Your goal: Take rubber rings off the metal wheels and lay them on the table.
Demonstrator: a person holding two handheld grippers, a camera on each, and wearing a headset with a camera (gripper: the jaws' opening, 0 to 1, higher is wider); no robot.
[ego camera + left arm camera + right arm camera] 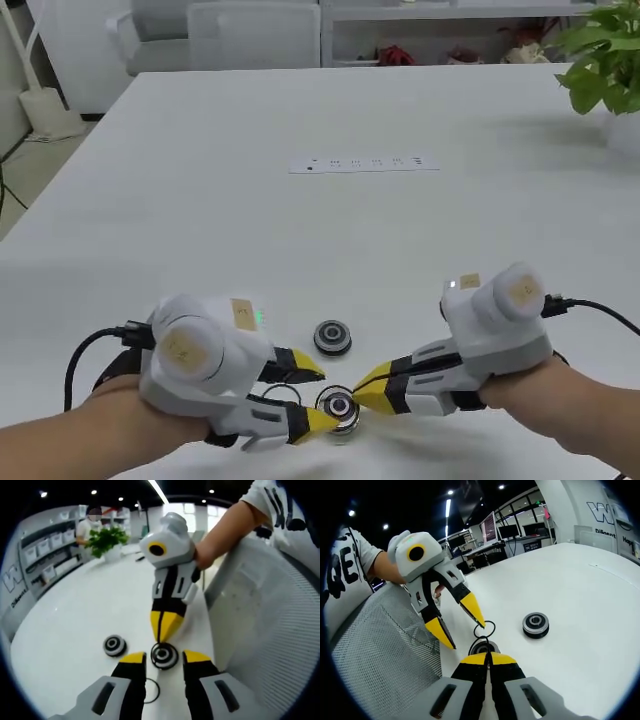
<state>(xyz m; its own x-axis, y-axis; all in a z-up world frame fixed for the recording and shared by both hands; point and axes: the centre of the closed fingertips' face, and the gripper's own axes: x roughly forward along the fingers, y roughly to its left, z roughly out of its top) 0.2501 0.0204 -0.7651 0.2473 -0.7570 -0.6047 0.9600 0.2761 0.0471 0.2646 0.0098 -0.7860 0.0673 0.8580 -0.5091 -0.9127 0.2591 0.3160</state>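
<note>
Head view: a white counter [300, 240] with two hand-held claws meeting at its near edge, a hand behind each. The left claw [318, 398] points right with its yellow-tipped jaws spread wide. The right claw [362, 388] points in from the other side, its jaws pressed together into one tip. Between the two tips sits a metal wheel [338, 408]. A second wheel [332, 337], with its dark rubber band on, stands just beyond it, apart from both claws. A potted plant [603, 60] is at the far right corner. Left gripper view: the near wheel sits just ahead of the open jaws, centred on their gap, and the right claw's closed tip reaches its far rim. A thin loose ring [150, 692] lies flat on the counter inside the gap, closer in than the wheel; this is clearer here than from the head. A mesh chair back [260, 630] runs along the right. Right gripper view: the closed jaws hide most of the near wheel, and I cannot tell whether they pinch its rubber. The loose ring lies at the tip of one left jaw, and the second wheel is off to the right.
</note>
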